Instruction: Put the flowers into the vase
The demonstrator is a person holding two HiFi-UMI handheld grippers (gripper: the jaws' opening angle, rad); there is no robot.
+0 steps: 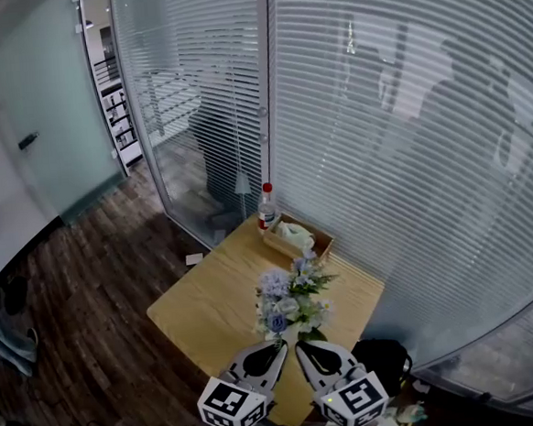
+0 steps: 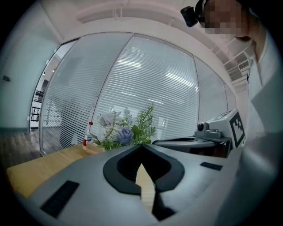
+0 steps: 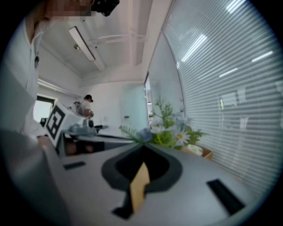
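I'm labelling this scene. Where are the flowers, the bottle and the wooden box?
flowers (image 1: 292, 299): head view, middle of the bunch.
bottle (image 1: 266, 212): head view, its body below the red cap.
wooden box (image 1: 288, 249): head view, its near side wall.

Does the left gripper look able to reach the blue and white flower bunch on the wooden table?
Probably yes: the left gripper points at the blue and white flower bunch from close by, nothing between them. Its jaws are shut and must open first.
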